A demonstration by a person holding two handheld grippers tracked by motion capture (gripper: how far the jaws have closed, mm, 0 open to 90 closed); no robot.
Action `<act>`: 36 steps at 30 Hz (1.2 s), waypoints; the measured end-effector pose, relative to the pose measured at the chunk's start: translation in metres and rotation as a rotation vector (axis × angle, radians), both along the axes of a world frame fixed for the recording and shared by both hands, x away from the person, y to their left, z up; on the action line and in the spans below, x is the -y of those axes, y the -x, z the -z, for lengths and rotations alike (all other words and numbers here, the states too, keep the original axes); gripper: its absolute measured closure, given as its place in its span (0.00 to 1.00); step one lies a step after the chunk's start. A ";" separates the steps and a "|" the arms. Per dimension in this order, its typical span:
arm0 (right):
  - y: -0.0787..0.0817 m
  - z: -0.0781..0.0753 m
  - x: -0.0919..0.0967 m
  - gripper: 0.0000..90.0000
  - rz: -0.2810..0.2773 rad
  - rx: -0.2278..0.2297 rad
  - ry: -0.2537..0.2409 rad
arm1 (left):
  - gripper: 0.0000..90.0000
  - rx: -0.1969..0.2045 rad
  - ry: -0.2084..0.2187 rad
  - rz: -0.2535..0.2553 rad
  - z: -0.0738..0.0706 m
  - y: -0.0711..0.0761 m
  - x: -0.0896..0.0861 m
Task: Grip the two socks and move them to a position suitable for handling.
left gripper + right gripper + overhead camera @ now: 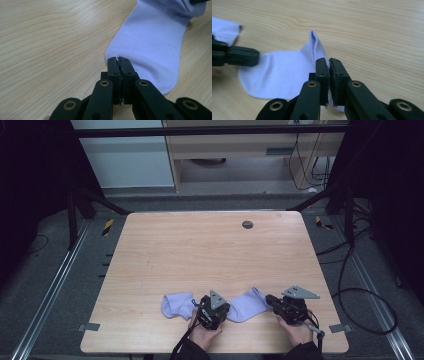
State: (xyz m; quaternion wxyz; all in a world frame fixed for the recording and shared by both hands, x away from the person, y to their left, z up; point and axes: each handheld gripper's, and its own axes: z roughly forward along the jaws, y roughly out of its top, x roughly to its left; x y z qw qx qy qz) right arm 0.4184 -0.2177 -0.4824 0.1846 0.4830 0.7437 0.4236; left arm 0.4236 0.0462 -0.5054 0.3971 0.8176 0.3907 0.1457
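A lavender sock (pixel 245 306) lies flat on the wooden table (pixel 210 250) near the front edge, between my two grippers. My left gripper (pixel 227 312) is shut on the sock's (pixel 152 42) rounded end, its jaws (pixel 118 60) pinching the fabric edge. My right gripper (pixel 270 299) is shut on the opposite end of the sock (pixel 282 72), where the fabric stands up in a fold just past the jaws (pixel 329 61). The left gripper (pixel 257 57) also appears at the left of the right gripper view, on the sock's far end.
A second lavender sock (pixel 176 304) lies just left of the left hand and is also seen as the second sock (pixel 224 30) in the right gripper view. A dark round grommet (pixel 247 224) sits near the table's far edge. Cables run on the floor at right.
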 end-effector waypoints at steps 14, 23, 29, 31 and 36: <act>-0.017 0.001 0.019 0.68 0.039 0.035 0.049 | 0.77 0.016 0.012 -0.022 -0.010 0.004 -0.009; -0.039 0.015 0.019 0.73 0.022 -0.040 0.105 | 0.81 -0.011 0.011 -0.032 -0.004 0.002 -0.005; -0.040 0.017 0.018 0.93 -0.001 -0.064 0.120 | 0.96 -0.033 0.017 -0.027 -0.001 0.000 -0.002; -0.038 0.015 0.018 0.96 -0.010 -0.070 0.114 | 0.98 -0.035 0.022 -0.029 -0.001 -0.001 -0.002; -0.031 0.006 0.022 0.97 -0.013 -0.040 0.101 | 0.99 -0.007 0.033 -0.024 -0.012 -0.007 -0.004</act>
